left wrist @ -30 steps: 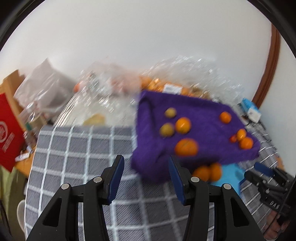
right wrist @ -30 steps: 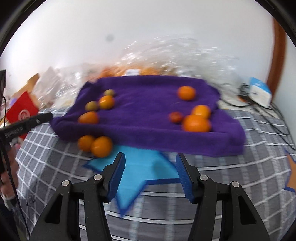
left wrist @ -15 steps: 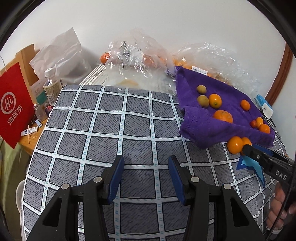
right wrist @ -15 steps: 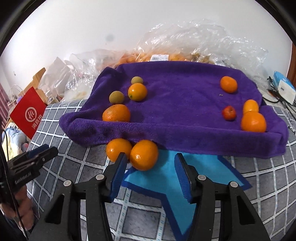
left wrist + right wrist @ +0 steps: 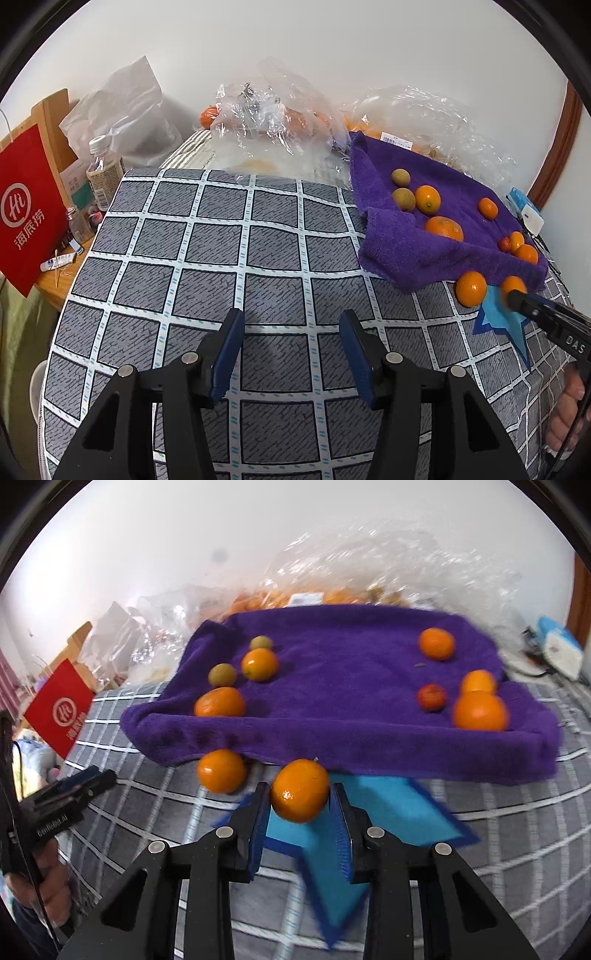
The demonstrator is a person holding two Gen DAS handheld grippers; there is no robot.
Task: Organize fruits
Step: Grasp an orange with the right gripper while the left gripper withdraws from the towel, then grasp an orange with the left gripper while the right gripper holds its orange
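Now right gripper (image 5: 298,814) fingers straddle tangerine (image 5: 300,791), not yet clamped; close gently, centred. Left gripper (image 5: 291,345) open, empty.

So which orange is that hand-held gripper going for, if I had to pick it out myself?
Find the purple towel on the checked cloth. Two oranges lie off it, just past its near edge. The target orange is the one over the blue star, between the fingers of the right hand-held gripper; its neighbour lies on bare checks.
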